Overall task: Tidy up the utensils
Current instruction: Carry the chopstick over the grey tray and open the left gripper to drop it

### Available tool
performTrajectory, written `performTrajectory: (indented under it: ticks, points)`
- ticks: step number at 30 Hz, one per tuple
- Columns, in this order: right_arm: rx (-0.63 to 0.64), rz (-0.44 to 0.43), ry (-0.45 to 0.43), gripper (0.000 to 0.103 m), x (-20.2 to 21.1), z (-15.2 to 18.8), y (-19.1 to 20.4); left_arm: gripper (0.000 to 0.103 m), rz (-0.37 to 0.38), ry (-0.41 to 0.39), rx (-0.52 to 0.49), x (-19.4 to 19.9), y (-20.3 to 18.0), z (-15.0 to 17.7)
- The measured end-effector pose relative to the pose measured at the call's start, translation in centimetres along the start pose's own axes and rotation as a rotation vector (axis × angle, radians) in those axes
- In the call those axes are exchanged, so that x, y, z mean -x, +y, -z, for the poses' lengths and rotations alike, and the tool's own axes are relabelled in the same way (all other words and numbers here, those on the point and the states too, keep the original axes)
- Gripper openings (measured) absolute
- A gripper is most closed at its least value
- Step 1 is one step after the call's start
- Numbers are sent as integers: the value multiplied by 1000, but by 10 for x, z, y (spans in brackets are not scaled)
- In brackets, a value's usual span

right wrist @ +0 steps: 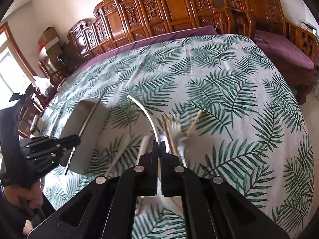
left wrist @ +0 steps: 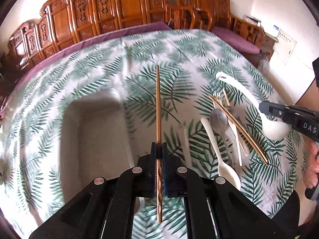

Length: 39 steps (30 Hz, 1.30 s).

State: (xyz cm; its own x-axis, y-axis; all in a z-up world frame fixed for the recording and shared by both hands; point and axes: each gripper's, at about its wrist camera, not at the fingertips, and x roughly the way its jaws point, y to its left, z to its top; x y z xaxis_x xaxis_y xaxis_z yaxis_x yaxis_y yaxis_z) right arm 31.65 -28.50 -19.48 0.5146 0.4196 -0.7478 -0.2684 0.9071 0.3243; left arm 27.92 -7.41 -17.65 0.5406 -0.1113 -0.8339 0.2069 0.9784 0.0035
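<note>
My left gripper (left wrist: 159, 146) is shut on a wooden chopstick (left wrist: 158, 107) that points forward, held above the table beside a clear plastic tray (left wrist: 95, 131). My right gripper (right wrist: 159, 142) is shut on the white ladle (right wrist: 145, 112), gripping it low on its curved handle; it also shows in the left wrist view (left wrist: 247, 99). On the cloth lie a second chopstick (left wrist: 238, 131), a white plastic spoon (left wrist: 221, 157), a metal spoon (left wrist: 219, 122) and a fork (right wrist: 176, 126). The left gripper with its chopstick (right wrist: 89, 115) shows in the right wrist view over the tray (right wrist: 87, 137).
The table carries a green fern-print cloth (right wrist: 219, 79). Carved wooden chairs (left wrist: 123, 6) with purple cushions (right wrist: 283, 49) stand along the far edge and to the right. Cardboard boxes (right wrist: 49, 37) are stacked at the far left.
</note>
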Motion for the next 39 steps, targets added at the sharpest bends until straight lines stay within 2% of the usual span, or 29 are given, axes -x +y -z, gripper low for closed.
performTrajectory:
  ticks: [5,13,23,27,39]
  points:
    - [-12,-16,-1,3,0,-2,21,4,-14,-30,29,18,31,1]
    - [8,-32,9,3,-5,-8,71,4,-4,-28,103,19,82,8]
    - [31,-53,24,3,-16,-16,129,6,36,-23,135,10,107,14]
    - [38,-52,34,3,-24,-19,145,16,34,-61,124,25,116,19]
    - [-10,-97,66,3,-65,-26,195,16,10,-138,150,76,155,46]
